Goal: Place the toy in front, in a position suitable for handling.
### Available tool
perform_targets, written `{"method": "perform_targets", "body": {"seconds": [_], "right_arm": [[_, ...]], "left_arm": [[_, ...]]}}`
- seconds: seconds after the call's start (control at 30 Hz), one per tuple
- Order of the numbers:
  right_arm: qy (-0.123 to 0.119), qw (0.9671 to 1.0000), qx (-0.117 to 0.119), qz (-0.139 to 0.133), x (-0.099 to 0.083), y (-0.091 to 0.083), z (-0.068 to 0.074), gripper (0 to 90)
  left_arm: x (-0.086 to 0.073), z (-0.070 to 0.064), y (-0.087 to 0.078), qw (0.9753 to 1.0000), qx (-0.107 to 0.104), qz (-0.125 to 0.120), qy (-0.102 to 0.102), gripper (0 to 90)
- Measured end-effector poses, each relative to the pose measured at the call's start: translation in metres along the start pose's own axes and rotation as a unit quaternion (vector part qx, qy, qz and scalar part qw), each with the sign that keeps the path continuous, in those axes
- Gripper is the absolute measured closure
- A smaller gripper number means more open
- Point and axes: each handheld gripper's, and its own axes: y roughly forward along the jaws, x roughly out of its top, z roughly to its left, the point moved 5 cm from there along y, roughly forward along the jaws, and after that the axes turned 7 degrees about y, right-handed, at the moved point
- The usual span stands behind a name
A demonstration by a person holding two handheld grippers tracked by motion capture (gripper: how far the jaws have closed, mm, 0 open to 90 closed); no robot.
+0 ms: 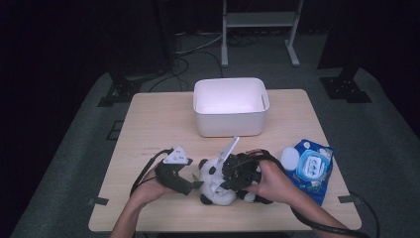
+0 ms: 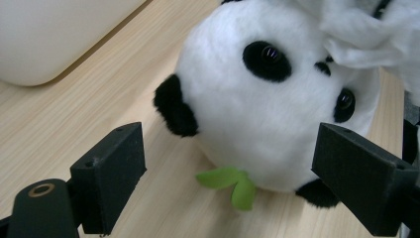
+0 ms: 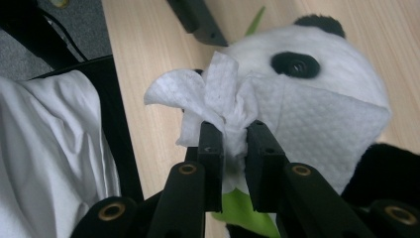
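A black-and-white panda plush (image 1: pixel 219 197) lies at the front middle of the wooden table (image 1: pixel 158 124). In the left gripper view its head (image 2: pixel 257 114) sits upside down, with a green leaf (image 2: pixel 230 181) below it. My left gripper (image 1: pixel 193 183) is open just left of the plush, and its jaws (image 2: pixel 228 148) stand wide on either side of the head without touching it. My right gripper (image 3: pixel 234 131) is shut on a bunched white wet wipe (image 3: pixel 307 129) that lies spread over the panda's face. A corner of that wipe (image 2: pixel 361 44) is also in the left gripper view.
A white plastic bin (image 1: pixel 230 124) stands behind the plush at the table's middle back. A blue pack of wet wipes (image 1: pixel 311 168) with its white lid (image 1: pixel 289 157) open lies at the right. Dark floor, cables and stand legs surround the table.
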Motion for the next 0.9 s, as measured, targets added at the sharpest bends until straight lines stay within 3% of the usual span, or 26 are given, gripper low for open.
{"method": "perform_targets", "body": {"seconds": [0.13,0.27,0.47,0.63,0.83,0.9], "right_arm": [[-0.012,0.9999,0.009,0.003,0.007,0.008,0.009,77.7],[-0.028,0.9992,0.023,0.016,0.014,0.029,0.018,77.7],[-0.034,0.9981,0.039,0.034,0.016,0.049,0.025,77.5],[-0.032,0.9985,0.039,0.019,0.018,0.040,0.022,77.5],[-0.012,0.9996,0.022,-0.015,0.020,0.009,0.008,77.5],[-0.001,0.9996,0.011,-0.027,0.020,-0.005,-0.004,77.3]], "left_arm": [[-0.003,0.005,-0.005,1.0000,0.005,0.000,-0.007,11.8],[-0.006,0.009,-0.009,0.9999,0.010,0.000,-0.011,11.8],[-0.010,0.012,-0.010,0.9998,0.012,0.006,-0.014,11.8],[-0.011,0.013,-0.011,0.9998,0.013,0.007,-0.013,11.8],[-0.010,0.012,-0.010,0.9999,0.010,0.008,-0.010,11.7],[-0.009,0.011,-0.011,0.9999,0.009,0.008,-0.009,11.8]]}}
